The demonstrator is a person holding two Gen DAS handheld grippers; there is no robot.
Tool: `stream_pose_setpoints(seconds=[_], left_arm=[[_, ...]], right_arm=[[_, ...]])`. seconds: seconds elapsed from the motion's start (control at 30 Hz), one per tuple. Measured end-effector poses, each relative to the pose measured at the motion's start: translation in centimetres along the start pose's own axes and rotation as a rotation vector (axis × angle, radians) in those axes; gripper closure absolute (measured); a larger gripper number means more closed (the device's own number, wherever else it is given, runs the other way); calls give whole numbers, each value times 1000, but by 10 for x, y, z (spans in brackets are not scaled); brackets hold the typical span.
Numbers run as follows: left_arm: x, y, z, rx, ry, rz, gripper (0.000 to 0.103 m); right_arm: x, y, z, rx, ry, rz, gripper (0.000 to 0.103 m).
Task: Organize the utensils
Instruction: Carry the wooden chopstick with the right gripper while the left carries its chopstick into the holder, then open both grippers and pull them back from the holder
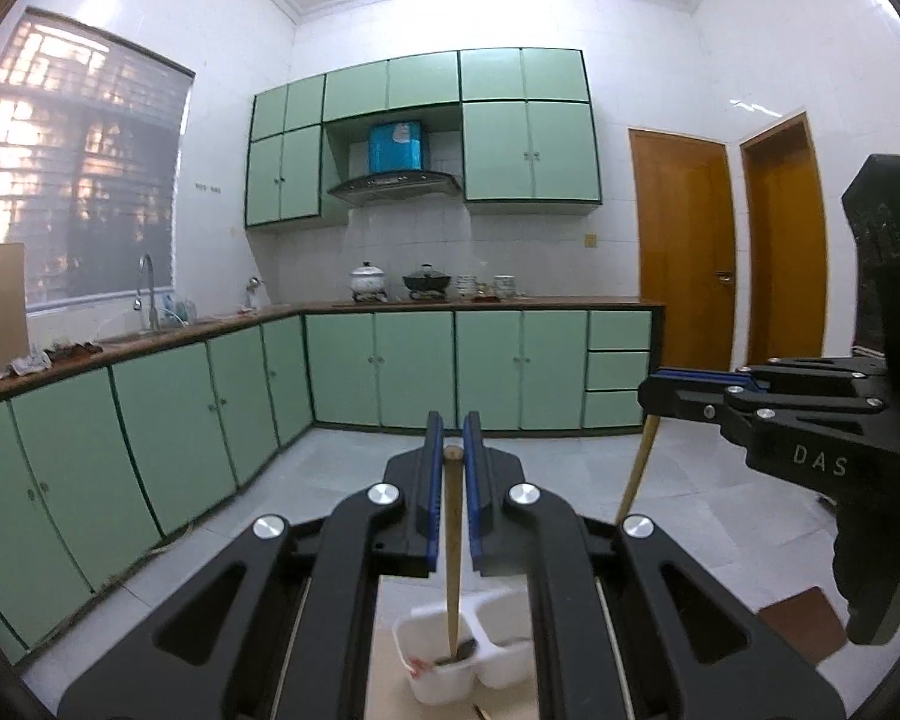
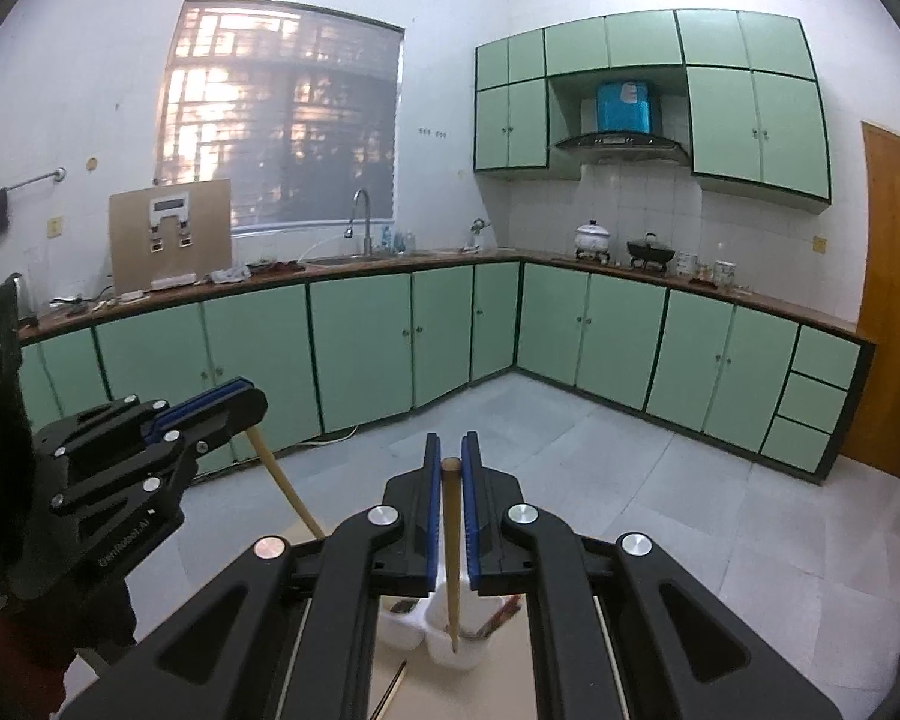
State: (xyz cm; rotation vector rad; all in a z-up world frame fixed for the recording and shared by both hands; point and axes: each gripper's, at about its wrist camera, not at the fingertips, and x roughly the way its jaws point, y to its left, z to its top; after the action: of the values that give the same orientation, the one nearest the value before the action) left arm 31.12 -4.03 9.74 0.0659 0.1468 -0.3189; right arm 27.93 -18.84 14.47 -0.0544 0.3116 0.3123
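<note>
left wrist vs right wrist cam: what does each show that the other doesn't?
Left wrist only: both wooden doors, and the right gripper from the side, clamped on its wooden stick.
Right wrist only: the towel bar, the board leaning on the counter, and the left gripper side-on.
Both: green cabinets, range hood, a stick between its own fingers, lower end in the white divided holder.

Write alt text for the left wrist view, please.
The left claw grips a wooden chopstick whose lower end dips into a white two-compartment holder. At right, the right claw holds a second chopstick, before green kitchen cabinets.
</note>
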Motion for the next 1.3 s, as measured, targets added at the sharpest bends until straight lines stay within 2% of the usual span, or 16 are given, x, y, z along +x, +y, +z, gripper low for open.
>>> stream_pose_setpoints(seconds=[0.2, 0.5, 0.57, 0.63, 0.7, 0.73, 0.83, 0.97, 1.13, 1.2, 1.3], left_arm=[[49, 7, -27, -6, 56, 32, 97], [78, 30, -64, -39, 161, 34, 95], [74, 34, -68, -54, 172, 30, 86], [67, 38, -67, -66, 168, 25, 70], [59, 38, -66, -62, 160, 23, 67], [53, 37, -65, -56, 156, 22, 62], [35, 35, -67, -54, 156, 20, 46], [9, 33, -77, -63, 165, 9, 31], [-22, 26, -106, -81, 215, 6, 18], [-33, 24, -125, -86, 256, 6, 17], [-46, 24, -150, -99, 301, 16, 15]], right_arm=[[47, -15, -16, 43, -6, -11, 96], [87, -37, -57, 122, 104, -4, 94], [89, -39, -64, 128, 121, -20, 86], [85, -39, -68, 123, 121, -47, 79], [76, -40, -70, 116, 113, -66, 74], [71, -40, -71, 111, 109, -77, 64], [51, -42, -75, 107, 84, -112, 47], [26, -46, -85, 128, 68, -136, 32], [-4, -42, -119, 145, 93, -147, 12], [-13, -38, -137, 145, 107, -159, 6], [-24, -29, -167, 150, 136, -167, 6]])
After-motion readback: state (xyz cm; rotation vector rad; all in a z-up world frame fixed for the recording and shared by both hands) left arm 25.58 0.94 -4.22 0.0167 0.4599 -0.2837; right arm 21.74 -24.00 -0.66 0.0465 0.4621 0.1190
